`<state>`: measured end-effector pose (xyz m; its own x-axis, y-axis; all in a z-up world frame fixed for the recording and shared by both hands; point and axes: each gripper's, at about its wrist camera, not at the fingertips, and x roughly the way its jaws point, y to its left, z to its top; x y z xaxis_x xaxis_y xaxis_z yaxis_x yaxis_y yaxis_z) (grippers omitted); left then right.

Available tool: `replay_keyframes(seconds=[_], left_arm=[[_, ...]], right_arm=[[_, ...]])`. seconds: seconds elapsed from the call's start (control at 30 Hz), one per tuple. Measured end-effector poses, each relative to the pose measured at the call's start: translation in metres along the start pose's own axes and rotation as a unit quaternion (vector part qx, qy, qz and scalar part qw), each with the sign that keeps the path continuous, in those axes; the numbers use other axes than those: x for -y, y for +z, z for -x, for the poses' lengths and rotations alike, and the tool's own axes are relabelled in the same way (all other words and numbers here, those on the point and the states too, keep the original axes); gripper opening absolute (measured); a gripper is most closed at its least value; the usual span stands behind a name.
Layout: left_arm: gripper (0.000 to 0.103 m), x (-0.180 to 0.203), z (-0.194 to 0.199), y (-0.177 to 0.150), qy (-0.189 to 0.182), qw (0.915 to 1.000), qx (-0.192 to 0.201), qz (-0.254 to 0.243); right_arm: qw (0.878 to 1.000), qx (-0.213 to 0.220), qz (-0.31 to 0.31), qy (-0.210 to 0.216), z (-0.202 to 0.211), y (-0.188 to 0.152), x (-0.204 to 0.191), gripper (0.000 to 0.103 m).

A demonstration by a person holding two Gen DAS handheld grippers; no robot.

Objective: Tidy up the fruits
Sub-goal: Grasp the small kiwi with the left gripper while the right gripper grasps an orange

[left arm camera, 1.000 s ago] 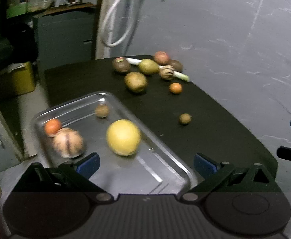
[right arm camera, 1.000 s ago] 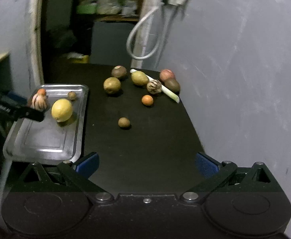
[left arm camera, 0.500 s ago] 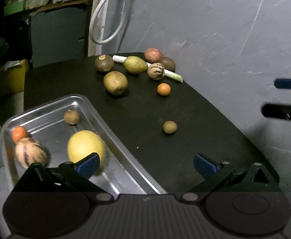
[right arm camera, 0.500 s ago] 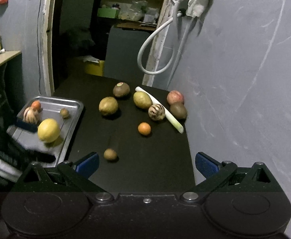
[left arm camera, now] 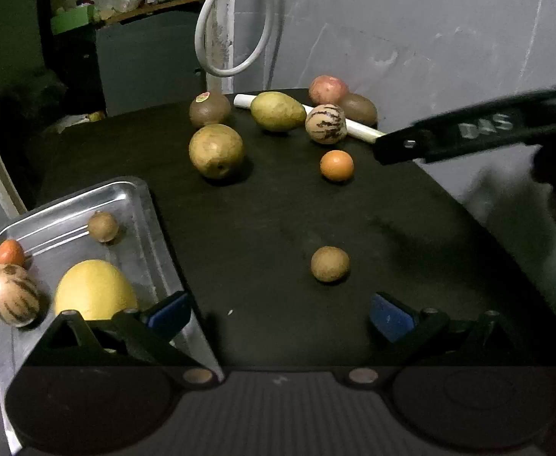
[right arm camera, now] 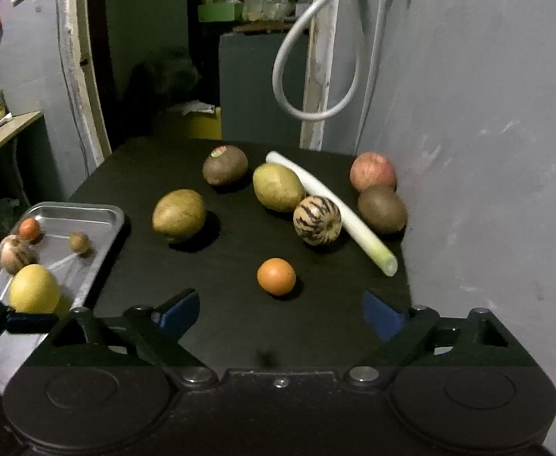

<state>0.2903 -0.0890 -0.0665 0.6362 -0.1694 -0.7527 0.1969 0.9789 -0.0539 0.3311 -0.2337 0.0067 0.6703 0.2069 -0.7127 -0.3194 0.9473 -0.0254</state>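
Note:
A steel tray (left arm camera: 133,205) at the table's left holds a yellow fruit (left arm camera: 93,288), a striped melon (left arm camera: 11,296), a small orange fruit (left arm camera: 9,252) and a small brown fruit (left arm camera: 103,227). On the black table lie a small brown fruit (left arm camera: 330,264), a small orange (right arm camera: 276,276), a striped melon (right arm camera: 317,220), two yellow-green fruits (right arm camera: 179,214), two kiwis (right arm camera: 224,165) and an apple (right arm camera: 372,171). My left gripper (left arm camera: 278,313) is open and empty, just short of the small brown fruit. My right gripper (right arm camera: 278,309) is open and empty, just short of the small orange.
A white leek stalk (right arm camera: 339,211) lies among the far fruits. A grey wall (right arm camera: 487,133) borders the table's right side. A white hose loop (right arm camera: 316,76) hangs behind the table. The right gripper's finger (left arm camera: 468,133) crosses the left wrist view at the right.
Both grippers moved forward over the table. The left one swung right from the tray toward the small brown fruit. The right one closed in on the small orange.

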Motion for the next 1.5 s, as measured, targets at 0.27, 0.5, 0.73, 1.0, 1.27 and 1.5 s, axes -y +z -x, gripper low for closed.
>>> replay_keyframes(seconds=[0.27, 0.5, 0.73, 1.0, 1.27, 1.5], left_arm=[[0.094, 0.012, -0.023, 0.000, 0.026, 0.9996, 0.003, 0.006], [0.085, 0.020, -0.037, 0.003, 0.027, 0.9996, 0.008, 0.007], [0.070, 0.023, -0.041, 0.008, 0.023, 0.9995, 0.020, 0.006], [0.043, 0.027, -0.044, 0.011, 0.011, 0.9995, 0.028, -0.009], [0.029, 0.023, -0.043, 0.012, 0.003, 0.9997, 0.026, 0.000], [0.028, 0.013, -0.021, 0.014, -0.010, 0.9994, 0.032, 0.007]], right_arm=[[0.999, -0.025, -0.011, 0.028, -0.057, 0.001, 0.015, 0.082], [0.999, -0.029, -0.008, 0.045, -0.087, 0.003, 0.015, 0.069], [0.998, -0.030, -0.006, 0.054, -0.096, 0.002, 0.013, 0.047], [0.998, -0.022, -0.009, 0.052, -0.098, 0.000, 0.013, 0.039], [0.998, -0.014, -0.021, 0.055, -0.094, -0.004, 0.013, 0.036], [0.998, 0.001, -0.023, 0.051, -0.070, -0.006, 0.004, 0.036]])
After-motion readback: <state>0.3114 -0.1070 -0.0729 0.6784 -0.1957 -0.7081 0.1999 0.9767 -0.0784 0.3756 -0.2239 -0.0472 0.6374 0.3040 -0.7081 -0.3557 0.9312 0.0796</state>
